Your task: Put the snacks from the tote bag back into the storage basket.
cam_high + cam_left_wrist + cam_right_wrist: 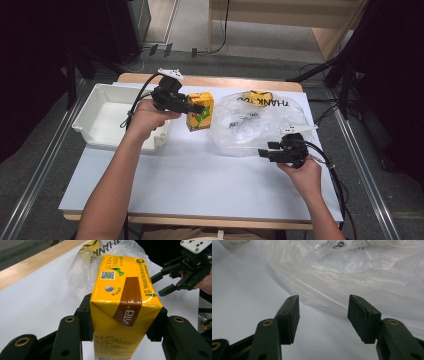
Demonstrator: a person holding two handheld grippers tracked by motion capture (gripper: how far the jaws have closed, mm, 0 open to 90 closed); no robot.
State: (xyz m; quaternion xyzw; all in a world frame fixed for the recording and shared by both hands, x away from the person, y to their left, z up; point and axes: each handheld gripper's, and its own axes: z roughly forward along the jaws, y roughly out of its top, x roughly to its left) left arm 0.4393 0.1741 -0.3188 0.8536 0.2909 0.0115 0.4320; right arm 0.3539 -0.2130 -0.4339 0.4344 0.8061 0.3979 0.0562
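Note:
A yellow and brown drink carton (pixel 201 112) hangs just above the white table between the bin and the bag. My left gripper (pixel 198 107) is shut on it; in the left gripper view both pads press the sides of the carton (pixel 122 307). A clear plastic bag (pixel 260 122) with black lettering lies at the back right of the table. My right gripper (pixel 266 153) stands open at the bag's near edge, low over the table. In the right gripper view its jaws (pixel 324 315) are apart with nothing between them, and the bag (pixel 352 275) lies just ahead.
A white plastic bin (pixel 107 117) sits at the table's left, right beside my left hand. The white table top (pixel 200 185) has free room in front. Black stands and cables flank the table on both sides.

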